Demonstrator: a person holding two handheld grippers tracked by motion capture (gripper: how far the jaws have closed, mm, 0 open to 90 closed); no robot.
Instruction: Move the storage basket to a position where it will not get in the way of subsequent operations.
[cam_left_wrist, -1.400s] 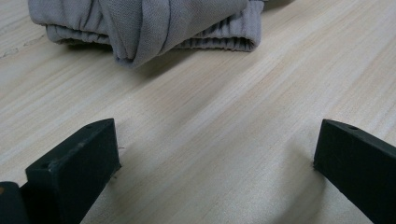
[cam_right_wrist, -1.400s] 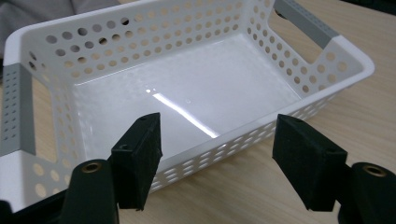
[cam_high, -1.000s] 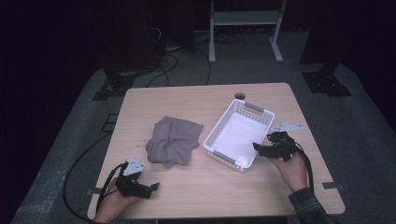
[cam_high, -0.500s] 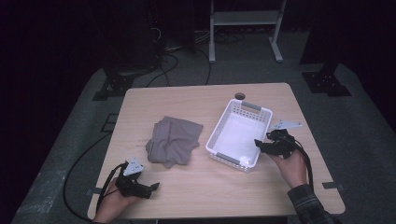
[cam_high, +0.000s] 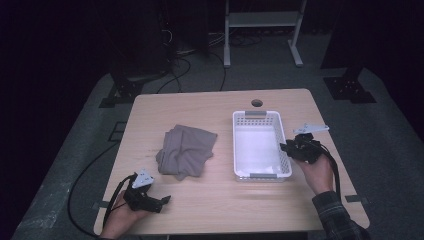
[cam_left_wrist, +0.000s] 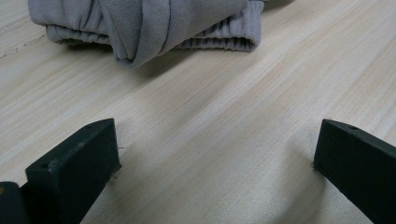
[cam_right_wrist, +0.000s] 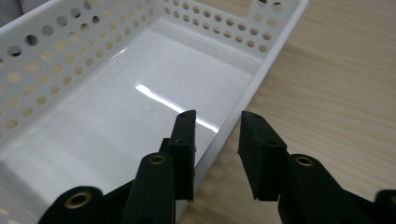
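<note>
We look down on a rectangular light-wood desk (cam_high: 215, 105) with rounded corners and a small round cable hole (cam_high: 257, 103) near its far edge. It stands on a grey carpeted floor (cam_high: 85, 150). Behind it the room sinks into near darkness. A white metal frame stand (cam_high: 262, 20) rises at the back, black cables (cam_high: 200, 55) trail over the carpet, and dark flat stand feet (cam_high: 349, 89) sit at either far corner.
</note>
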